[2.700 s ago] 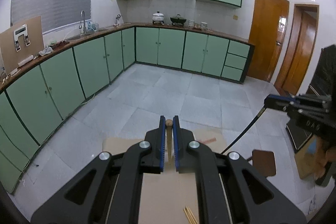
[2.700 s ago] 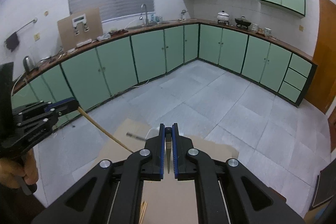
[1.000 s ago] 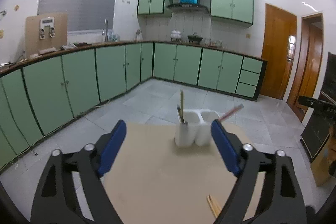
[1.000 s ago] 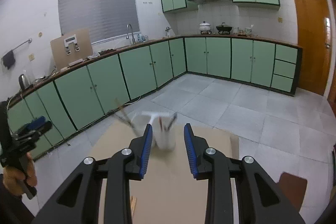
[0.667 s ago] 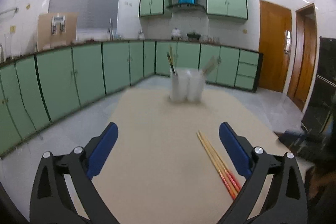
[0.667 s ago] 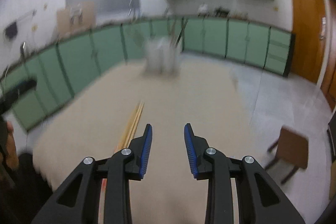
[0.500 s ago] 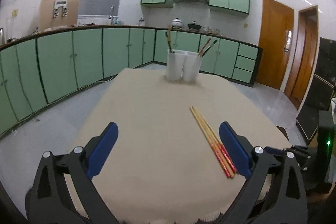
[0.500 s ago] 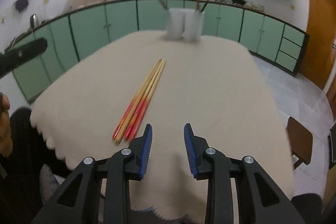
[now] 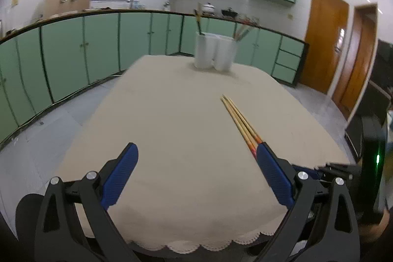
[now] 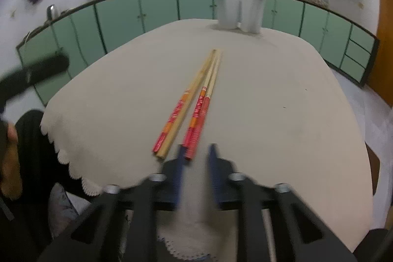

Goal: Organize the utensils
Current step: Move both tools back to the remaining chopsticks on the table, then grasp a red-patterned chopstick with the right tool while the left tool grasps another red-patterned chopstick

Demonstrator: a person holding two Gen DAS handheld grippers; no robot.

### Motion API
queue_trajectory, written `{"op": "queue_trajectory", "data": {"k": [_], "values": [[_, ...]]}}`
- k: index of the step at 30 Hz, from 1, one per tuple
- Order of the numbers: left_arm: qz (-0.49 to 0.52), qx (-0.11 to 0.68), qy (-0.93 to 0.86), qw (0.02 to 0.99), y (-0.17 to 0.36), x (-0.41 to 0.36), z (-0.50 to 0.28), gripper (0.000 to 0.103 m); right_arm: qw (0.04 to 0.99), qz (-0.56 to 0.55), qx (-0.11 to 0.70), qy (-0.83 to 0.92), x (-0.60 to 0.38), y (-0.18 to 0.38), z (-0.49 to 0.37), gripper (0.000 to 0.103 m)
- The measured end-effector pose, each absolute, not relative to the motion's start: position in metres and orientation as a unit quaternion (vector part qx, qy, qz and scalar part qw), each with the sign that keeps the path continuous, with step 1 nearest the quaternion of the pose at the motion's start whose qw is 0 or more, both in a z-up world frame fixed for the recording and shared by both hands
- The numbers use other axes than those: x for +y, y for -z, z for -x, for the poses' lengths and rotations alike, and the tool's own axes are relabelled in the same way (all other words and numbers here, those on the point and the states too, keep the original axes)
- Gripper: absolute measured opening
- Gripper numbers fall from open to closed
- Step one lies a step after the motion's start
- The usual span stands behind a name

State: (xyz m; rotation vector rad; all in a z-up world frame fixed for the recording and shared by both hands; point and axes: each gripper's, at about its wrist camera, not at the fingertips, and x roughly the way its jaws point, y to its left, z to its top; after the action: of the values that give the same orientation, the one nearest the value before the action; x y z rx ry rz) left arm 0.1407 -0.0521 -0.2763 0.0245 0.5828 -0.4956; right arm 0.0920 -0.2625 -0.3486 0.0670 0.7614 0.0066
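Observation:
A few wooden chopsticks (image 10: 196,95) with red and orange ends lie side by side on the beige tablecloth (image 10: 282,102); they also show in the left wrist view (image 9: 239,119). A white two-cup utensil holder (image 9: 215,53) stands at the table's far end with several utensils in it; it also shows in the right wrist view (image 10: 240,12). My left gripper (image 9: 196,163) is wide open and empty above the near table edge, its right finger beside the chopsticks' red ends. My right gripper (image 10: 195,151) is open and empty, just short of the chopsticks' red ends.
Green kitchen cabinets (image 9: 103,41) line the far walls. Wooden doors (image 9: 324,41) stand at the right. A brown stool (image 10: 372,173) sits by the table's right side. The tablecloth's scalloped edge (image 9: 196,246) hangs at the near side.
Both grippers let go of their utensils at the holder, opened and pulled back to the near table edge. In the last half second the right gripper moved in toward the chopsticks' red ends.

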Motion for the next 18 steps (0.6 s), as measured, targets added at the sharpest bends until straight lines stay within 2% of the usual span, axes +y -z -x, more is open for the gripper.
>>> {"op": "queue_trajectory", "data": {"k": [18], "values": [[-0.104,0.352,0.284,0.886,0.335,-0.127,-0.148,0.091,0.923,-0.104,0.369,0.046,-0.307,0.35,-0.072,0.006]]}}
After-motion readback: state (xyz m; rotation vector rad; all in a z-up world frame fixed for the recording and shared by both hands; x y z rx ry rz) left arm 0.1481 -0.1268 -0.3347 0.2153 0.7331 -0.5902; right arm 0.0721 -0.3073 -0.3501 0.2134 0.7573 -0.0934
